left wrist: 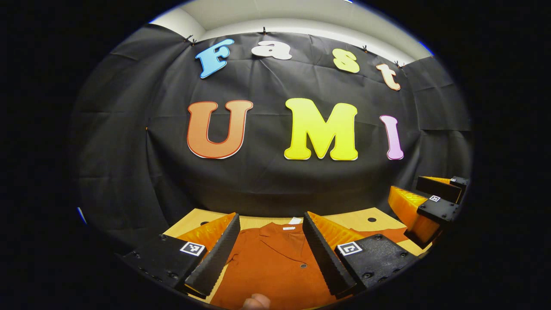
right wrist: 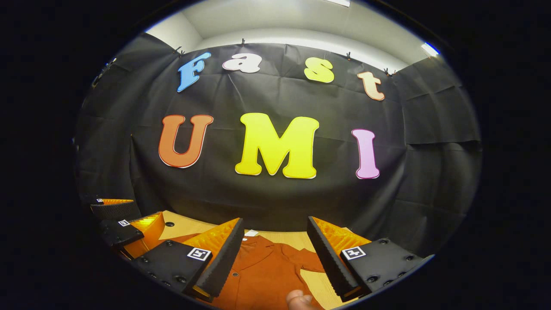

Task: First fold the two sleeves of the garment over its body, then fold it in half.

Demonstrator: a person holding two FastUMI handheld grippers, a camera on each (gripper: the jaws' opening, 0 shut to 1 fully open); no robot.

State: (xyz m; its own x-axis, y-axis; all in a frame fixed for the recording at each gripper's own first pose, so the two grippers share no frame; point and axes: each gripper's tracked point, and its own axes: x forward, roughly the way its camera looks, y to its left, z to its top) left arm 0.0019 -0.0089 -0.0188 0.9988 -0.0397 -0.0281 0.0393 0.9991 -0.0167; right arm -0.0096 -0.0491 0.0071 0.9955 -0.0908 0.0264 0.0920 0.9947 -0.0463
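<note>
A: Nearest the lens, at six o'clock in the left gripper view, a fingertip (left wrist: 256, 302) pokes in, with the left gripper (left wrist: 271, 245) just above it, fingers spread wide and grasping nothing. Between those fingers lies the shirt (left wrist: 275, 262).

B: Same in the right gripper view: a fingertip (right wrist: 300, 299) at six o'clock, the right gripper (right wrist: 275, 254) above it, fingers parted and bare, the shirt (right wrist: 262, 271) on the table (right wrist: 185, 226) below them.

A: Where does the shirt sit?

B: Flat on the table, front up, collar at twelve o'clock pointing to the black cloth wall, a small white tag (right wrist: 252, 233) at the neck. Buttons show down the front. One sleeve (right wrist: 308, 260) reaches out toward three o'clock, off the body.

A: So nothing is folded?

B: As far as I can judge, no. That sleeve lies out to the side, not over the chest. The other sleeve is hidden behind a finger, so I cannot tell. The hem is out of sight too.

A: What is left, then?

B: Likely all of it: both sleeves over the body, then the fold in half. Both grippers hang above the cloth, apart from it.

A: At four o'clock in the left gripper view the right gripper (left wrist: 424, 211) shows near the table's edge (left wrist: 357, 217).
</note>
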